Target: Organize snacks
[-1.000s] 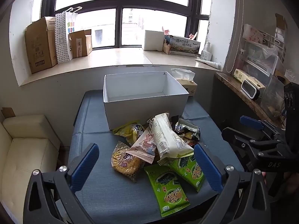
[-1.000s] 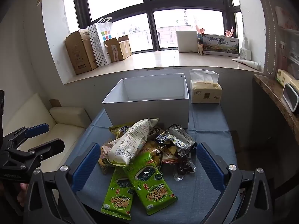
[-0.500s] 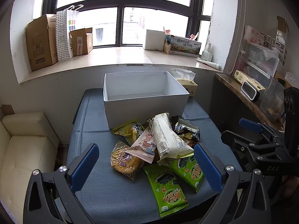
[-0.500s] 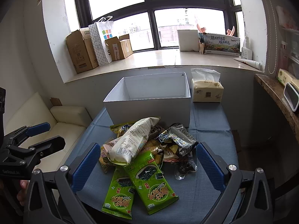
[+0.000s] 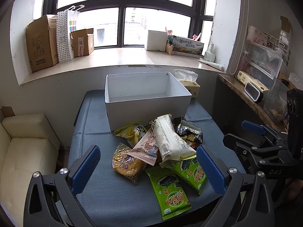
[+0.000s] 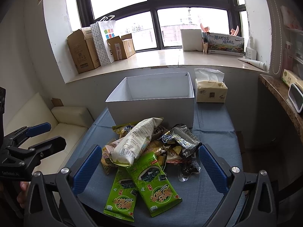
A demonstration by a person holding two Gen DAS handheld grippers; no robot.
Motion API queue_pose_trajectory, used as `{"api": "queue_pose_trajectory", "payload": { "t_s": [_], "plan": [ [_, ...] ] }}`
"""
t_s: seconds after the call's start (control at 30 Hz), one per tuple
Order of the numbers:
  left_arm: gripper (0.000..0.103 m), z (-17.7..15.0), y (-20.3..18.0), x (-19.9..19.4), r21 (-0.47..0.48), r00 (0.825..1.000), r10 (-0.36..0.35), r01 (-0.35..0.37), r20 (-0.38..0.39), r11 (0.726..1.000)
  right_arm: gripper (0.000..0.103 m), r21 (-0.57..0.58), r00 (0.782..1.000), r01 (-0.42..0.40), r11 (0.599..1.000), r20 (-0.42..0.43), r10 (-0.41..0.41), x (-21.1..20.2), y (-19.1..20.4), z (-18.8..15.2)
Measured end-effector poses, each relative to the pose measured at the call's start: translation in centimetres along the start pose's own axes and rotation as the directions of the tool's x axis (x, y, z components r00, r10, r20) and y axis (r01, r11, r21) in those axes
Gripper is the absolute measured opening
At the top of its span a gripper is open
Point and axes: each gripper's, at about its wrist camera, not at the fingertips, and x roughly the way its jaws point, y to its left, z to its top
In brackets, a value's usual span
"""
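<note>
Both claws wide open, holding nothing: left claw [image 5: 147, 167] and right claw [image 6: 149, 165] hover over the near desk [image 5: 117, 194] edge. Snacks [image 6: 149, 151] piled mid-desk, just in front of the white box [image 6: 157, 102] (box looks empty, floor partly hidden).

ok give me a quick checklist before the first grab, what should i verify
1. Left tool open and holding nothing: ok.
2. Right tool open and holding nothing: ok.
3. White box upright with its top open: ok; what shows of its inside is bare, the floor is partly hidden.
4. Snack pile on the table in front of the box, none in the box yet: ok.
5. Two green packets lie nearest, flat and on the near edge of the pile: ok as a first pick.
6. Long white bag rests on top of other packets and may slide if they are pulled: not ok.
</note>
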Motion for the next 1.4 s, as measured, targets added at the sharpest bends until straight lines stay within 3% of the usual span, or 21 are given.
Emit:
{"api": "queue_pose_trajectory", "payload": {
  "t_s": [1.4],
  "plan": [
    [0.103, -0.07, -0.05, 0.07, 0.002, 1.000, 0.001, -0.001, -0.006, 1.000, 0.103, 0.000, 1.000, -0.011, 1.000, -0.011, 0.011, 0.25, 0.13, -0.25]
  ]
}}
